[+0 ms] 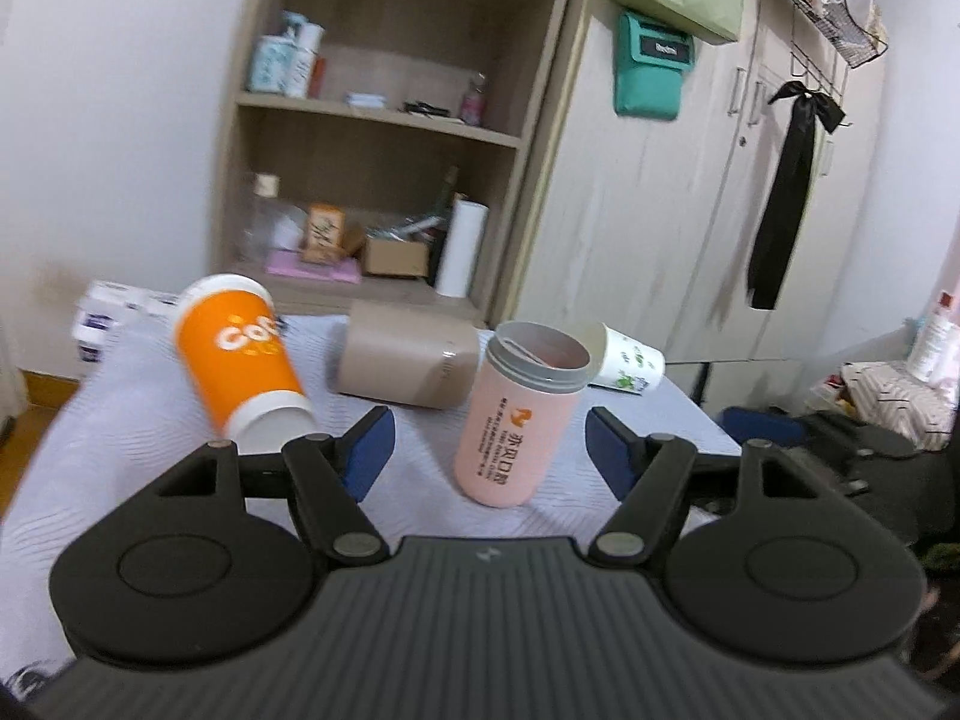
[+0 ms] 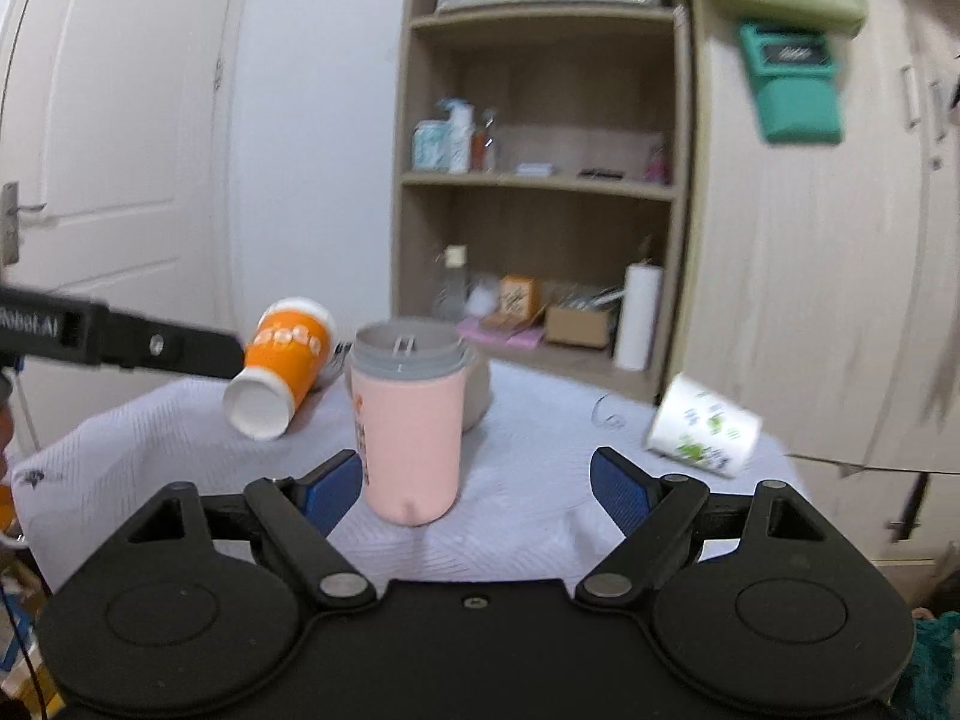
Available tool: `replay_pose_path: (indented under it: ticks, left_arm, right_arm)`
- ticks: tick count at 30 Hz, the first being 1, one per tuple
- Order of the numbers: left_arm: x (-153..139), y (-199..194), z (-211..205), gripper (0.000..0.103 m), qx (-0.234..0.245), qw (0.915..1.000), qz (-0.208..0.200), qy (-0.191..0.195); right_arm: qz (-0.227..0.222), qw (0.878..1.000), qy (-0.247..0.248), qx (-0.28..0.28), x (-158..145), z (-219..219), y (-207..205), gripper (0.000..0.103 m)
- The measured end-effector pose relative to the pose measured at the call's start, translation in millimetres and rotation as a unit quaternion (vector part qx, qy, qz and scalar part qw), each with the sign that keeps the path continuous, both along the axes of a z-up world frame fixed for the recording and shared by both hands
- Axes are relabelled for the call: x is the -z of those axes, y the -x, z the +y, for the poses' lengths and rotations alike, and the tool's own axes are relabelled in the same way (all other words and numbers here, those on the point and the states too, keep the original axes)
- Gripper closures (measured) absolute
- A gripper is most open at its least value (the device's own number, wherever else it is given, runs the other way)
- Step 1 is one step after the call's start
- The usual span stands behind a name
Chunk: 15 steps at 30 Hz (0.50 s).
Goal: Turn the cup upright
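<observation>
A pink cup (image 1: 519, 414) stands upright on the cloth-covered table (image 1: 150, 408), mouth up; it also shows in the right wrist view (image 2: 411, 426). My left gripper (image 1: 489, 447) is open, the pink cup between and just beyond its blue pads. My right gripper (image 2: 477, 486) is open and empty, the pink cup near its left pad. An orange cup (image 1: 240, 354) lies on its side at the left, also in the right wrist view (image 2: 282, 366). A white cup with green print (image 1: 630, 363) lies on its side at the right (image 2: 705, 426).
A brown-grey cup (image 1: 402, 354) lies on its side behind the pink one. An open wooden shelf (image 1: 390, 120) with boxes and bottles stands behind the table, a wardrobe (image 1: 690, 180) to its right. The left gripper's body (image 2: 120, 342) reaches in from the left.
</observation>
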<state>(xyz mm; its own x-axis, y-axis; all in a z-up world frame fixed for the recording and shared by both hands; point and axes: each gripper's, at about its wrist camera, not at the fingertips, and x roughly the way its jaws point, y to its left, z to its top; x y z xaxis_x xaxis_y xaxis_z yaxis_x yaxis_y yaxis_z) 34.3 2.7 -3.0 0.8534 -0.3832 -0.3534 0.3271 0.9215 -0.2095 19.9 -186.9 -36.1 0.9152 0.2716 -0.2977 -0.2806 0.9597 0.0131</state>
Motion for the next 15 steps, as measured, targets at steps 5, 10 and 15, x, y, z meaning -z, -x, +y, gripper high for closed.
replay_pose_path:
  ticks: [5,10,15]
  left_arm:
    - [-9.4,29.4,-2.6,0.03,-0.043,0.9987,-0.008,-0.025]
    - [-15.8,48.4,-5.4,0.027,-0.067,0.9971,-0.012,-0.035]
    - [-19.4,60.8,-7.1,0.023,-0.081,0.9953,-0.012,-0.051]
  right_arm:
    - [-0.016,0.999,-0.009,0.033,-16.2,-1.3,31.0,0.016]
    - [-0.005,0.996,-0.028,0.085,-26.4,1.1,45.8,0.016]
    - [-0.012,0.995,-0.05,0.085,-32.1,3.1,63.9,0.016]
